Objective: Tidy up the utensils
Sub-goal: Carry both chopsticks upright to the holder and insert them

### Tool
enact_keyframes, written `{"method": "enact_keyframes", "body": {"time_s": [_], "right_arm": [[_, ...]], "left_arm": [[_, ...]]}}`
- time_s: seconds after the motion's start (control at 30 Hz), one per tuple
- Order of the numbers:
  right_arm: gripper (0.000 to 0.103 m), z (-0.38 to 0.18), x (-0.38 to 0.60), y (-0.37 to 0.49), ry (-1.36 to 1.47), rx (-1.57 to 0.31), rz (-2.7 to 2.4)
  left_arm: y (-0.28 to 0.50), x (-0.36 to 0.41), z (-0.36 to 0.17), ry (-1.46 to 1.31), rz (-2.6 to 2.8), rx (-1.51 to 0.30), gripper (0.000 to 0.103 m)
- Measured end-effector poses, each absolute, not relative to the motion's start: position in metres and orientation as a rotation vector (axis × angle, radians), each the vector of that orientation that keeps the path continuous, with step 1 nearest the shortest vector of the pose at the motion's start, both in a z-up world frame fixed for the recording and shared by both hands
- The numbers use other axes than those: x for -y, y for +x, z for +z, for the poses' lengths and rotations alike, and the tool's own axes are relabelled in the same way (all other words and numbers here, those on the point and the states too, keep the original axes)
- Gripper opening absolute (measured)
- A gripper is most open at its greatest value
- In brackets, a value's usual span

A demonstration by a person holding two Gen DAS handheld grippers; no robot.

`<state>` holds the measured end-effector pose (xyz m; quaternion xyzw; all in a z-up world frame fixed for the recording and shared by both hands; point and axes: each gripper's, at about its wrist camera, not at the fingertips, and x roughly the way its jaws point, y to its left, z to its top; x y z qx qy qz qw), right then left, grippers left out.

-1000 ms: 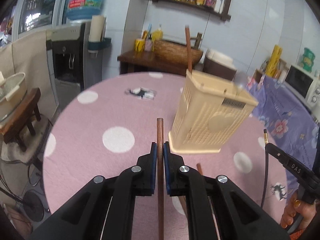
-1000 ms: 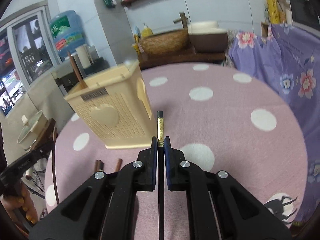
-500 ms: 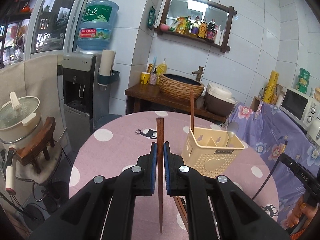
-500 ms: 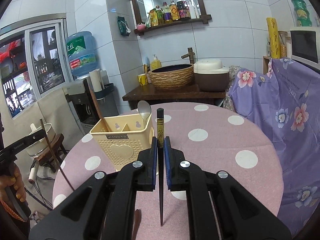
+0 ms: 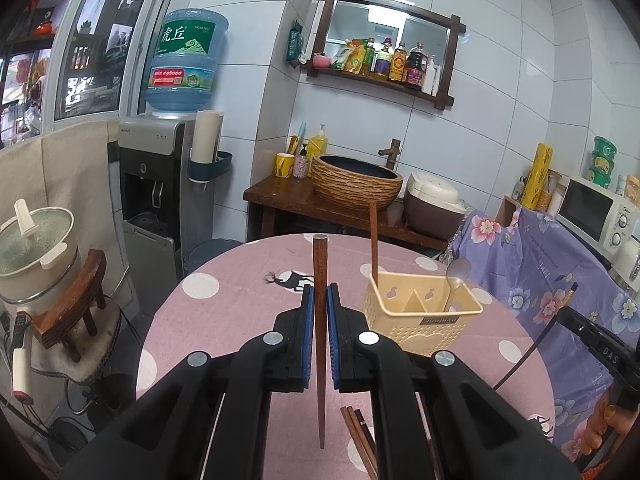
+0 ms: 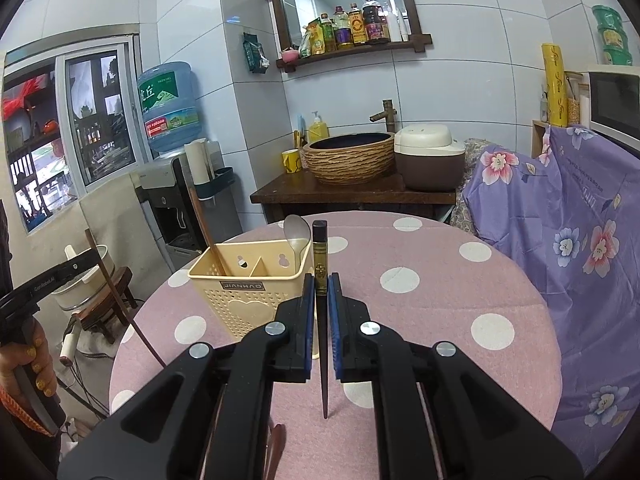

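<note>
A cream plastic utensil basket (image 5: 420, 318) (image 6: 248, 292) stands on the pink polka-dot table (image 5: 240, 292). It holds a brown chopstick (image 5: 373, 240) in its left compartment and a metal spoon (image 5: 456, 276) in its right. My left gripper (image 5: 318, 300) is shut on a brown wooden chopstick (image 5: 319, 344), held upright above the table, left of the basket. My right gripper (image 6: 320, 292) is shut on a black chopstick (image 6: 321, 344) with a gold band, held upright to the right of the basket. Several brown chopsticks (image 5: 360, 436) lie on the table below the left gripper.
A wooden side table with a woven basin (image 6: 348, 156) and a rice cooker (image 6: 430, 156) stands behind the table. A water dispenser (image 5: 156, 184) is at the back left. A purple flowered cloth (image 6: 568, 216) covers furniture on the right. A pot on a stool (image 5: 36, 248) sits far left.
Both grippers have risen and tilted up from the table with their chopsticks, so the basket now looks smaller and farther below. The grips are unchanged.
</note>
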<state>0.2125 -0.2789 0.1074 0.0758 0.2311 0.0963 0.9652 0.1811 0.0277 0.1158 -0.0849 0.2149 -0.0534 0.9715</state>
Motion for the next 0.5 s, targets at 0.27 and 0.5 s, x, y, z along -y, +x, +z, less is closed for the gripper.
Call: {"method": "enact_keyframes", "body": {"time_s": [0.27, 0.5], "right_arm": [[0.008, 0.171, 0.267, 0.227, 0.128, -0.406, 0.259], [0.008, 0.253, 0.247, 0.244, 0.120, -0.250, 0.250]], "left_arm": [[0.194, -0.016, 0.189, -0.172, -0.176, -0.341, 0.008], [0.225, 0.003, 0.240, -0.227, -0.204, -0.277, 0.008]]}}
